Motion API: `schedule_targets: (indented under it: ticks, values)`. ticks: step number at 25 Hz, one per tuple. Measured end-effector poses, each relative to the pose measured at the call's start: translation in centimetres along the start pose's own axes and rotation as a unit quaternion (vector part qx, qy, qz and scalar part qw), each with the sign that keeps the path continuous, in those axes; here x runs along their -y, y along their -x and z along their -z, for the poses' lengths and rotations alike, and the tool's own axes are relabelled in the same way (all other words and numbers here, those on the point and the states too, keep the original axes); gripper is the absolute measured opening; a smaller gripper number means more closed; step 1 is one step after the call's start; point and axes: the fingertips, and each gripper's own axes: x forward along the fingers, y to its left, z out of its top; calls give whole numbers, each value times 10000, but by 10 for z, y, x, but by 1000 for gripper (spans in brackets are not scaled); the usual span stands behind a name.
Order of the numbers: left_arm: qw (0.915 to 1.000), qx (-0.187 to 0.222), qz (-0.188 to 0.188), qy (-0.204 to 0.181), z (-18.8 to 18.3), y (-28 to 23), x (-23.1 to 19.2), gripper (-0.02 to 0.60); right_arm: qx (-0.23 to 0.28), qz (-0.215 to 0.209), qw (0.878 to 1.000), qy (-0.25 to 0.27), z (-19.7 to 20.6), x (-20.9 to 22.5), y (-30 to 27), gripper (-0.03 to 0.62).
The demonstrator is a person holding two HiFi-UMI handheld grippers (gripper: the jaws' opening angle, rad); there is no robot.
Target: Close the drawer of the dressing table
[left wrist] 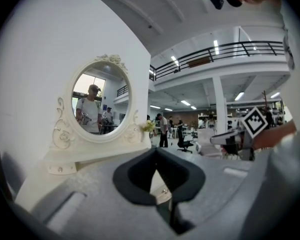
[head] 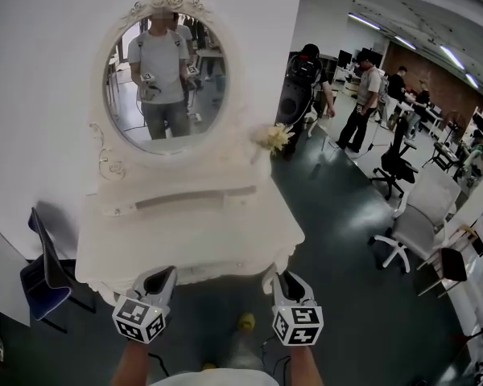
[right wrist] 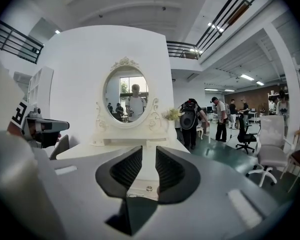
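The white dressing table (head: 185, 232) with an oval mirror (head: 165, 79) stands against the wall right in front of me. Both grippers are at its front edge. My left gripper (head: 163, 276) is at the left part of the front; its tips (left wrist: 156, 153) meet, so it is shut on nothing. Below the tips a small round knob (left wrist: 165, 190) shows on the pale front panel. My right gripper (head: 275, 280) is at the right part, its jaws (right wrist: 149, 151) a narrow gap apart, with another small knob (right wrist: 149, 188) low in that gap. From above, no drawer stands out.
A dark blue chair (head: 44, 272) stands at the table's left corner. A white office chair (head: 410, 223) is on the green floor to the right, with several people (head: 362, 103) farther back. Yellow flowers (head: 275, 137) sit on the table's right end.
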Motion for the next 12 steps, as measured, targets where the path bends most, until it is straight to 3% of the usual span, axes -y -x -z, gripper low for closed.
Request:
schedule_targets:
  ticks: [12]
  values:
    - [9998, -136, -162, 34, -3, -119, -51, -2, -150, -279, 9995, 71, -22, 50, -131, 69]
